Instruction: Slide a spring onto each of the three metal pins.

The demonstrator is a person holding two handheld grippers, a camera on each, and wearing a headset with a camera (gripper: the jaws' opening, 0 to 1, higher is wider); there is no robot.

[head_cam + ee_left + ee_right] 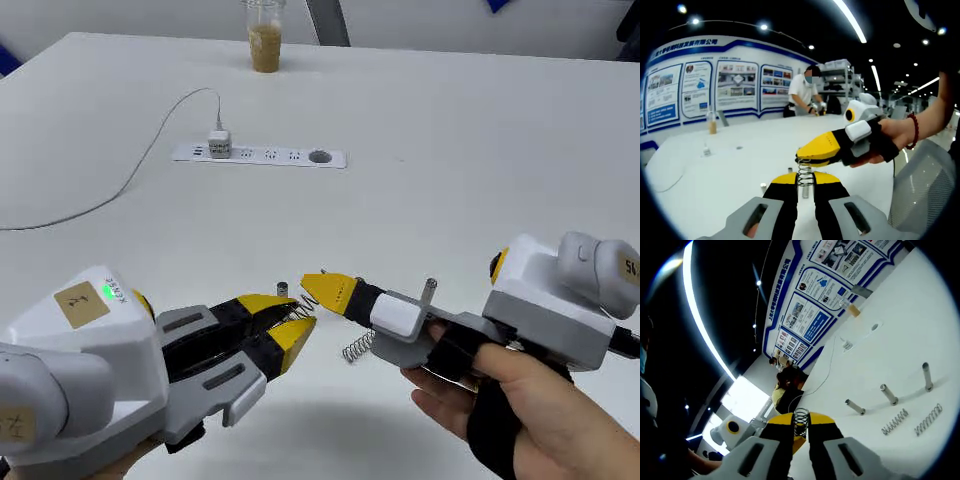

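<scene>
One spring (304,306) hangs in the air between my two grippers. My left gripper (300,318) comes from the lower left and is shut on one end of the spring (805,173). My right gripper (318,287) reaches in from the right and is shut on the other end (800,417). Its yellow tips (816,150) sit on top of the spring in the left gripper view. Three metal pins (855,406) (888,394) (927,376) stand bare on the white table. Two loose springs (895,421) (929,419) lie beside them. One pin (282,289) stands just behind the grippers, another (428,290) behind the right gripper.
A white power strip (258,155) with a charger plug (219,143) and its cable lies at mid-table. A cup with a brown drink (265,35) stands at the far edge. A person (802,92) stands far behind the table.
</scene>
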